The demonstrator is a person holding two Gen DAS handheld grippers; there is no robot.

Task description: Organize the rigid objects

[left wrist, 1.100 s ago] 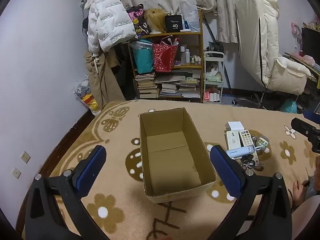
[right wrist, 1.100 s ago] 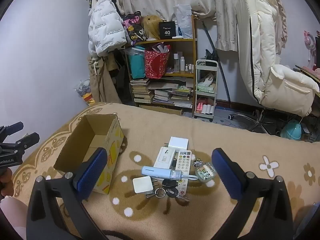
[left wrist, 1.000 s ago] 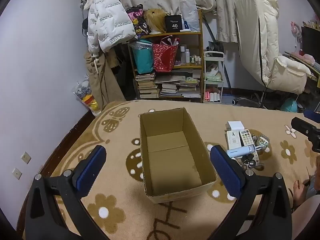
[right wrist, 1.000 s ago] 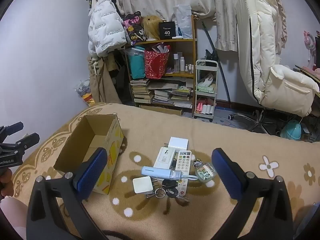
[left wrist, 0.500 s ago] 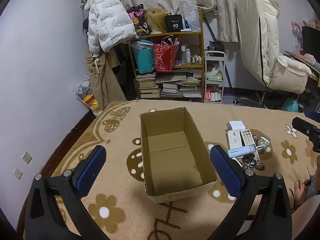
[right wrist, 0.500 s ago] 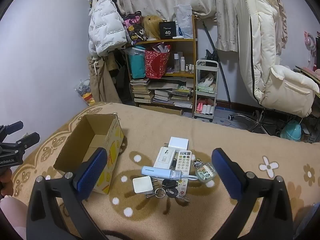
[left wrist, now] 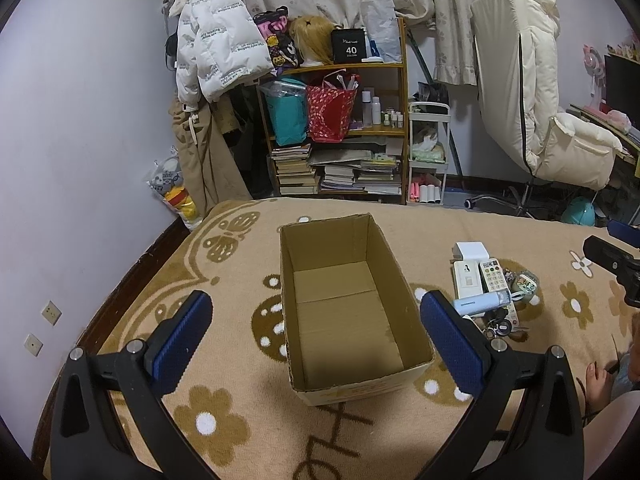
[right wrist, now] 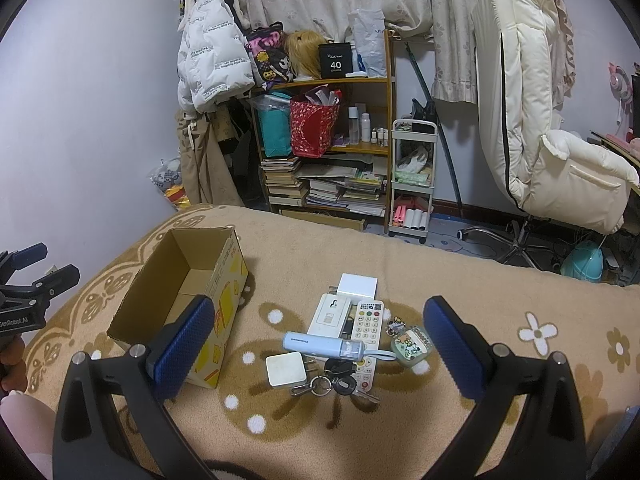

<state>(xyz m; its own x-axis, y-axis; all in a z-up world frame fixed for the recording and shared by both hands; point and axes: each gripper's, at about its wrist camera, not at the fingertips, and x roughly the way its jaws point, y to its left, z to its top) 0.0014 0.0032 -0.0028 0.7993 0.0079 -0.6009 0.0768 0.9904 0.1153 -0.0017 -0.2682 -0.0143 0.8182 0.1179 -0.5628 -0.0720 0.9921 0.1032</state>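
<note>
On blanket (left wrist: 240, 420), cardboard box (left wrist: 348, 312), nothing inside

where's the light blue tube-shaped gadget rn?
Right wrist view, centre: the light blue gadget lies on the blanket across the white remote, just behind the square white charger and right of the cardboard box.

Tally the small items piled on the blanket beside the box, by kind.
White charger blocks: 2
White flat rectangular device: 1
White remote control: 1
Light-blue tube-shaped gadget: 1
Green cartoon case: 1
Key bunch: 1
Total: 7
</note>
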